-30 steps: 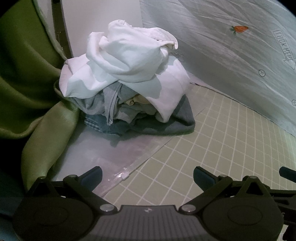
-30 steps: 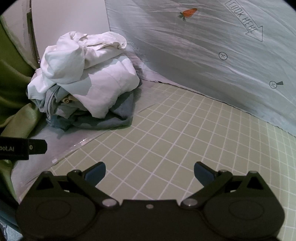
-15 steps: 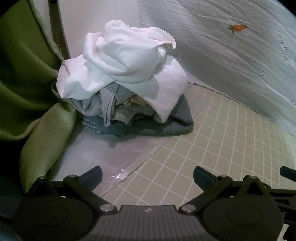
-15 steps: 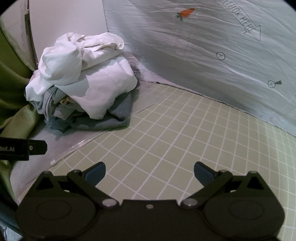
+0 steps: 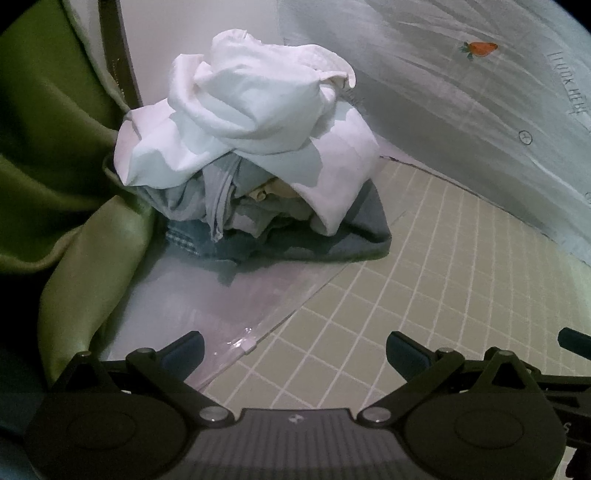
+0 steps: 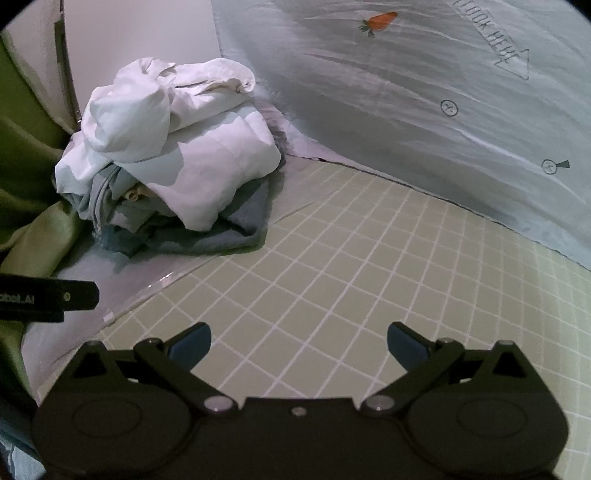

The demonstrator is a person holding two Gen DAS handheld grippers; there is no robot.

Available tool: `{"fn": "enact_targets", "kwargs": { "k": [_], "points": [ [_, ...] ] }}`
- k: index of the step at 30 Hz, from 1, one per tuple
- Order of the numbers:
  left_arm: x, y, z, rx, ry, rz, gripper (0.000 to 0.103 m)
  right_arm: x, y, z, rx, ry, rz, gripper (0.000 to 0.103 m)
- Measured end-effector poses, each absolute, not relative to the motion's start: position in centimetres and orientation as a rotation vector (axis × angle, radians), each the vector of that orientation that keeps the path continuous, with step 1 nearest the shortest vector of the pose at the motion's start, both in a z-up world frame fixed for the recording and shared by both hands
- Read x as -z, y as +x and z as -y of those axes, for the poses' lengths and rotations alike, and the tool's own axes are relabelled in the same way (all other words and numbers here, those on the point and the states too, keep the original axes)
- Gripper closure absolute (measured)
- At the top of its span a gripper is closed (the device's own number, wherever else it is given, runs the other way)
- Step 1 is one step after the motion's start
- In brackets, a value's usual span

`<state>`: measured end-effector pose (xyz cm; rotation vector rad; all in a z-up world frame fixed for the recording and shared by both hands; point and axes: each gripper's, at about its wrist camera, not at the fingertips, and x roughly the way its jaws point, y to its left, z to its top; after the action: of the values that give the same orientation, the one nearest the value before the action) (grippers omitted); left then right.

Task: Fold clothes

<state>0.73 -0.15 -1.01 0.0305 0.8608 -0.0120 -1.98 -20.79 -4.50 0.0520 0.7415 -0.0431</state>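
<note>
The left gripper (image 5: 294, 349) and right gripper (image 6: 298, 341) both gape wide, holding nothing. The clothes pile (image 5: 251, 155) sits far left, well apart from both.

You're looking at a pale green gridded mat (image 6: 332, 258) on the bench, dimly lit. Behind it hangs a light grey-blue sheet (image 6: 369, 92) printed with an orange carrot (image 6: 380, 20) and a "LOOK HERE" arrow (image 6: 506, 51). A white wall (image 5: 184, 29) with a dark vertical strip (image 5: 114, 51) stands at the left, and a green curtain (image 5: 55, 147) drapes beside it
</note>
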Motion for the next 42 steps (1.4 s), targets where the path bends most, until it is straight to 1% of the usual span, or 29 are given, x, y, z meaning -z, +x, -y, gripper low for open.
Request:
{"fn": "enact_targets", "kwargs": {
  "k": [9, 16, 18, 20, 23, 24, 25, 30, 32, 35, 37, 42],
  "points": [
    [1.0, 3.4, -0.8, -0.009, -0.018, -0.877, 0.0, 5.2, 1.5, 20.2, 0.027, 0.025, -0.771, 0.0],
    [-2.0, 8.0, -3.5, -0.038, -0.117, -0.801, 0.0, 3.7, 7.3, 20.0, 0.003, 0.027, -0.749, 0.002],
    [-2.9, 9.7, -4.6, -0.062, -0.159, -0.785, 0.001, 2.7, 9.4, 20.1, -0.008, 0.039, -0.731, 0.007],
    [-3.8, 11.4, -5.9, -0.083, -0.206, -0.764, 0.002, 1.7, 11.5, 20.1, -0.019, 0.051, -0.71, 0.007],
    [-5.0, 14.2, -8.3, -0.114, -0.308, -0.733, 0.009, 0.2, 14.8, 20.0, -0.037, 0.076, -0.682, 0.014],
    [-5.1, 15.0, -9.0, -0.123, -0.344, -0.729, 0.013, -0.3, 15.9, 20.1, -0.042, 0.092, -0.674, 0.015],
    [-5.2, 15.8, -9.8, -0.131, -0.381, -0.724, 0.019, -0.8, 16.9, 20.2, -0.047, 0.109, -0.666, 0.015],
    [-4.7, 19.7, -11.9, -0.092, -0.491, -0.753, 0.03, -2.5, 22.1, 19.9, -0.08, 0.205, -0.622, 0.024],
    [-4.3, 20.5, -11.9, -0.074, -0.503, -0.765, 0.03, -3.2, 23.8, 19.6, -0.101, 0.248, -0.591, 0.026],
    [-3.7, 20.8, -12.0, -0.054, -0.524, -0.773, 0.03, -4.2, 25.9, 19.1, -0.128, 0.305, -0.555, 0.026],
    [-3.5, 20.9, -12.4, -0.043, -0.545, -0.78, 0.03, -4.5, 27.2, 18.5, -0.142, 0.318, -0.545, 0.029],
    [-3.2, 21.6, -13.3, -0.016, -0.586, -0.815, 0.029, -4.0, 29.9, 17.5, -0.136, 0.354, -0.554, 0.049]
  ]
}}
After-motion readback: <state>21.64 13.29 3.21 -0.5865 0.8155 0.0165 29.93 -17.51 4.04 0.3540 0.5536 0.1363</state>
